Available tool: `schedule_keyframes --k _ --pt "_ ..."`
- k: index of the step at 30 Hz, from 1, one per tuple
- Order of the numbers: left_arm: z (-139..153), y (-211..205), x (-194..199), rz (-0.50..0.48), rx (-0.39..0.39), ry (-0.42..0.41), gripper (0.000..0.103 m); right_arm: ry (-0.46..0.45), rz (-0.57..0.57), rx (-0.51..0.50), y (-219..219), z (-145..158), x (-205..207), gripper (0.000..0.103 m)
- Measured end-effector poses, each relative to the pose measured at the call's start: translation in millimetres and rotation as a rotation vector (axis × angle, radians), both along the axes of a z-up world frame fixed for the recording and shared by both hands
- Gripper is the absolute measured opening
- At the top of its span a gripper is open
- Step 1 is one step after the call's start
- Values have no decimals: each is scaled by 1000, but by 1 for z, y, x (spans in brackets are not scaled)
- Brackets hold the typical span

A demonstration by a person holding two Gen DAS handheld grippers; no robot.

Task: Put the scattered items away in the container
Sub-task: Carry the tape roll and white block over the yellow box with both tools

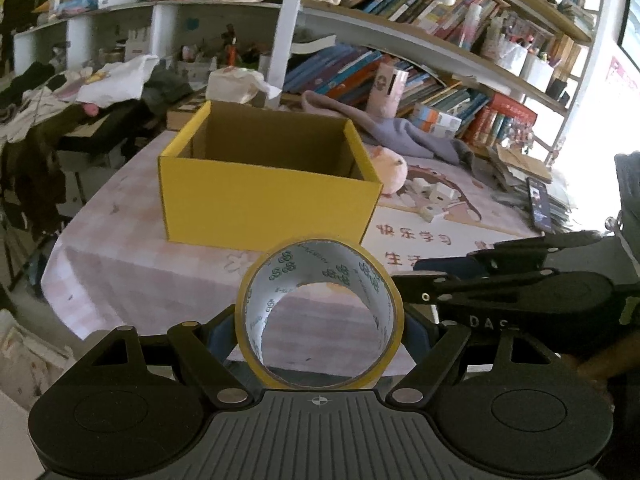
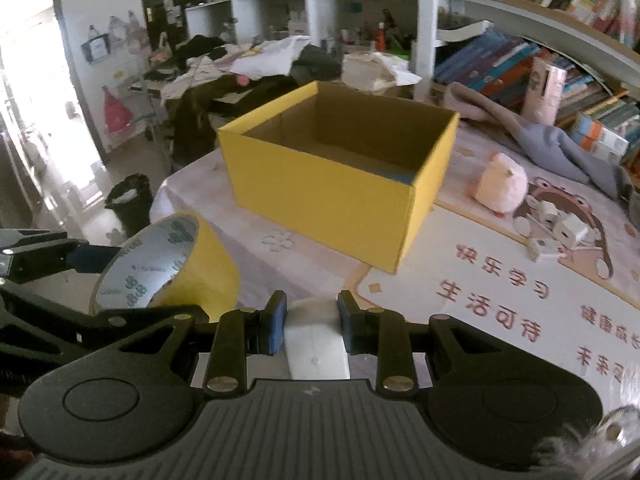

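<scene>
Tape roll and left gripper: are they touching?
Touching. The left wrist view shows the tape roll clamped between the left gripper, both blue pads pressed against its yellow sides, held above the table.

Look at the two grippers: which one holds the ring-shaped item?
The left gripper. Its jaws stand wide around a yellow tape roll, hollow through the middle. The right gripper pinches a small solid white object instead.
</scene>
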State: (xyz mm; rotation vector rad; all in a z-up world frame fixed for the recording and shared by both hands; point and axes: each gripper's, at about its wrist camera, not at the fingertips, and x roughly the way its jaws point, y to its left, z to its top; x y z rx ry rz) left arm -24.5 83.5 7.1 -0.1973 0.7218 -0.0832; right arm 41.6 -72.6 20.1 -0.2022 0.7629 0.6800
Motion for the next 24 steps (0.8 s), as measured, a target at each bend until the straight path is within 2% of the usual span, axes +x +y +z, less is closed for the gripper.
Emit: schedule_keyframes --k 7,10,24 --pt "1 15 9 72 13 -2 83 -15 77 13 19 0 15 26" --pt "5 18 19 84 20 -14 83 -52 94 22 24 5 25 26" --pt "36 33 98 71 79 -150 83 -183 90 101 38 40 106 25"
